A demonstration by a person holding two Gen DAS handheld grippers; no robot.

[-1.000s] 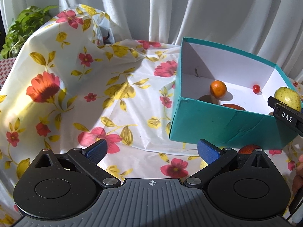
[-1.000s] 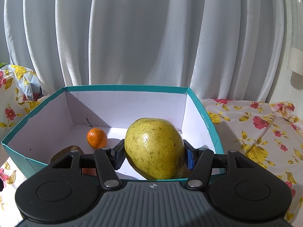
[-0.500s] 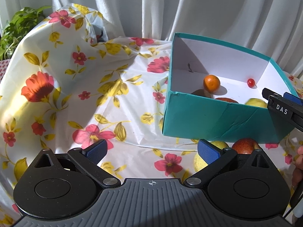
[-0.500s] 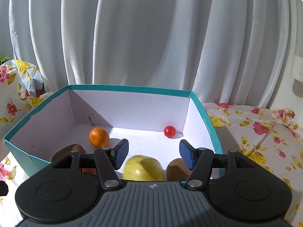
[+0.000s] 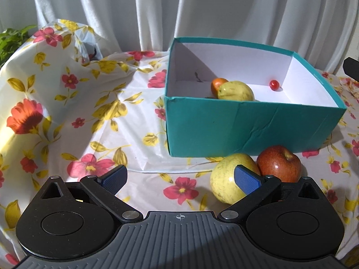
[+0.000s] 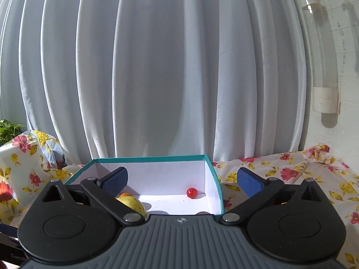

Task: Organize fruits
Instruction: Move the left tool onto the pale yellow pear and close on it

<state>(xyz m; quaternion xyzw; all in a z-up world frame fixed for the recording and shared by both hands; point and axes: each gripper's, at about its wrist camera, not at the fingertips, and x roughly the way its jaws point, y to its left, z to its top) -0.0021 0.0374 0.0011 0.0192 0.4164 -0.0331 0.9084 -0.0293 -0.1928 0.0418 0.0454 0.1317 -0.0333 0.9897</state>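
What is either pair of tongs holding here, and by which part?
Nothing. The left tongs are open and empty; the right tongs are opening with nothing between them.

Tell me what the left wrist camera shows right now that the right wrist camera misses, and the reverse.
Left wrist only: a yellow fruit and a red apple on the cloth in front of the teal box, with the open left gripper near them. Right wrist only: the right gripper, jaws opening with nothing between them. Both: the box interior holding a yellow-green fruit, an orange fruit and a small red fruit.
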